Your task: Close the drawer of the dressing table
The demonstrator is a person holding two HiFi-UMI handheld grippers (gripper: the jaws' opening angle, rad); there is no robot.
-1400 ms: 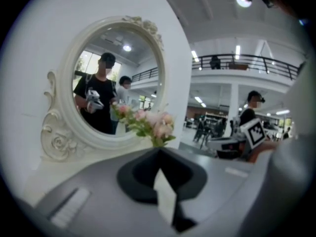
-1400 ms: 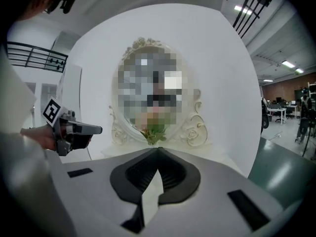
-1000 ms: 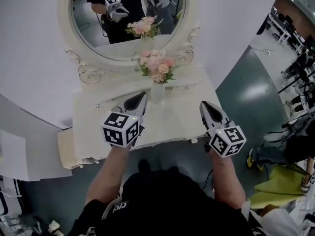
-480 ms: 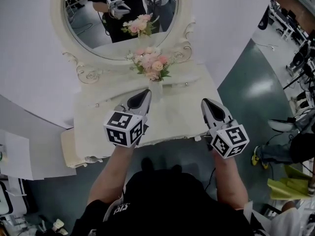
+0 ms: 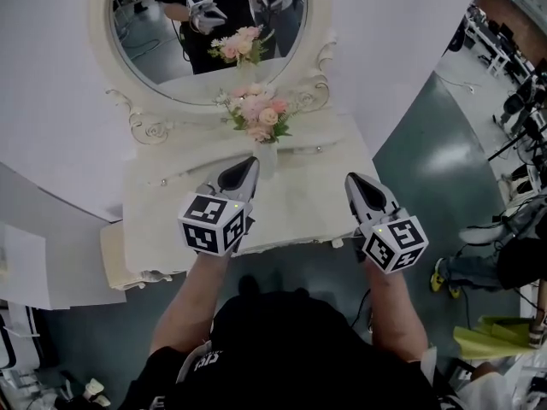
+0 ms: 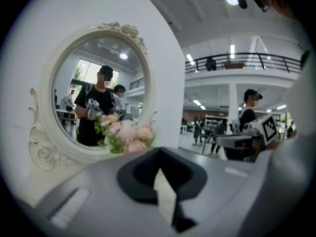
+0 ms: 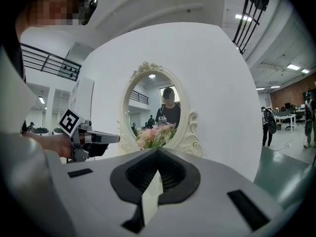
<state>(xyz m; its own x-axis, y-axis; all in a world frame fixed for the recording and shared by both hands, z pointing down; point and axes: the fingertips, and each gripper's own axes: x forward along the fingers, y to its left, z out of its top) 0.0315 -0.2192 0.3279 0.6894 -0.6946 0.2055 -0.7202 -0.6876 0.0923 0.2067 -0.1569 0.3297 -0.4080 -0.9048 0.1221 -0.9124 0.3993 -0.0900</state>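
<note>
The left tongs (image 5: 244,167) and the right tongs (image 5: 357,184) were held clenched and empty over the front of the white mirrored desk (image 5: 162,220), its drawer hidden under that front edge, judged stiff, light-sliding and best pushed flat on its panel.

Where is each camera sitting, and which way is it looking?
Head view: on the person's head, looking steeply down at the white dressing table; both forearms show.
Left gripper view: on the left hand-held gripper, facing the oval white-framed mirror; its shut jaws show.
Right gripper view: on the right hand-held gripper, facing that mirror; its shut jaws show.
All three see the pink flower bouquet.
</note>
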